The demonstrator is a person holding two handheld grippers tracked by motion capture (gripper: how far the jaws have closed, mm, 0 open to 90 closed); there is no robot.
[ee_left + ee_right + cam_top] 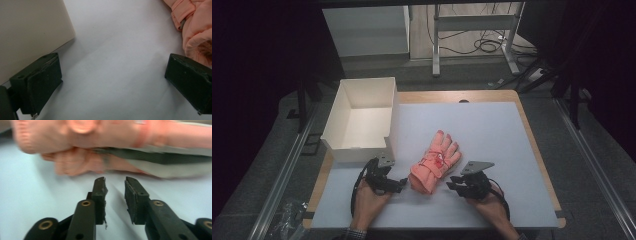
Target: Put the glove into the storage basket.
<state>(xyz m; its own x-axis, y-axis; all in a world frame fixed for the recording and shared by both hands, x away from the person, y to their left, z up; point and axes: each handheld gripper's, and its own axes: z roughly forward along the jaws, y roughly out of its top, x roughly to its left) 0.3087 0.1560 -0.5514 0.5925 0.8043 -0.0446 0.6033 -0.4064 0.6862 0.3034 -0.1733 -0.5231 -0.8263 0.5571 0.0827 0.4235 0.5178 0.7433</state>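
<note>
Apparently partway through: pink ski glove (434,162) folded at the cuff and lying on the bench (492,130), not yet in the white cardboard box (362,117), which stands empty just up-left of the glove. Probably left to do: lifting the glove into that box. Left hand-held gripper (404,182) just left of the glove's cuff, jaws spread wide, nothing between them. Right hand-held gripper (451,181) just right of the cuff, jaws slightly parted, holding nothing.
</note>
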